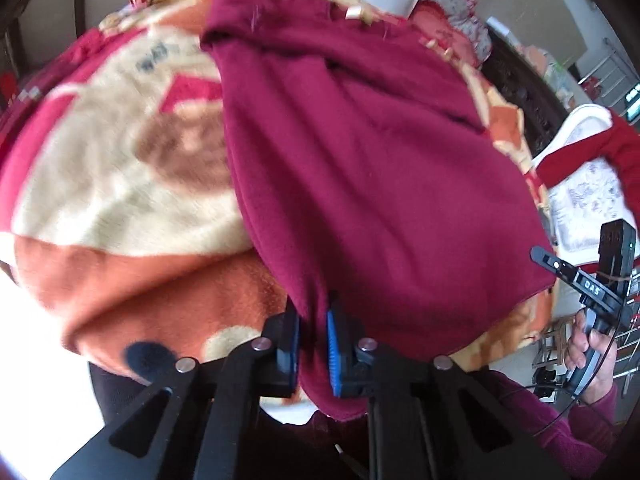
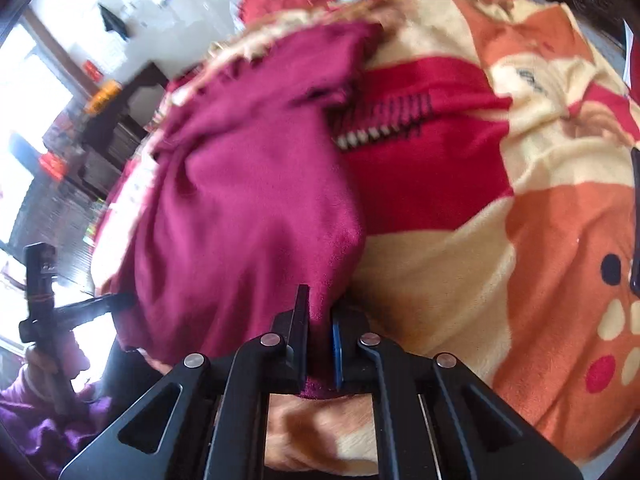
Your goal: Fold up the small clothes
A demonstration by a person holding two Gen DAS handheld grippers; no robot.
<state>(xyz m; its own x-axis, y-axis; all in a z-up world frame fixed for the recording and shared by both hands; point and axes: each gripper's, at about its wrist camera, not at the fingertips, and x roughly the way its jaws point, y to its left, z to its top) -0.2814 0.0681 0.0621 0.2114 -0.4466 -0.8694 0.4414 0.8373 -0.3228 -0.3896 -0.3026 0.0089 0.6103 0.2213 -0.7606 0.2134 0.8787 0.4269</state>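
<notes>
Left wrist view: a blanket (image 1: 120,184) patterned in cream, orange and red covers most of what is seen, spread over a bed. On it lies a maroon garment (image 1: 360,168), running from the far side of the blanket down to the near edge, where its bottom corner hangs just past the fingers. The cloth shows long folds along its length, and one end is bunched up at the far side. The left gripper (image 1: 314,344) is clamped on the garment's near edge: maroon cloth fills the narrow gap between the two blue pads (image 1: 333,350), which press on it from both sides. At the right edge, the person's right hand (image 1: 588,354), in a maroon sleeve, holds the handle of the other tool. Beyond the blanket on that side sit a white floral cloth (image 1: 588,196) and a red cloth (image 1: 576,160).

In the right wrist view the same blanket (image 2: 500,240) fills the right half, with a red patch and a dark stitch-like print beside the garment. The garment (image 2: 248,200) lies on the left part of the blanket, crumpled at its far end and drawn to a narrow tip at the near end. The right gripper (image 2: 320,336) pinches that tip: cloth sits tight between its black finger and its blue pad, and a little fabric shows behind them. At the far left, the left hand (image 2: 48,360), purple-sleeved, grips the other tool's handle. Both views are motion-blurred.
</notes>
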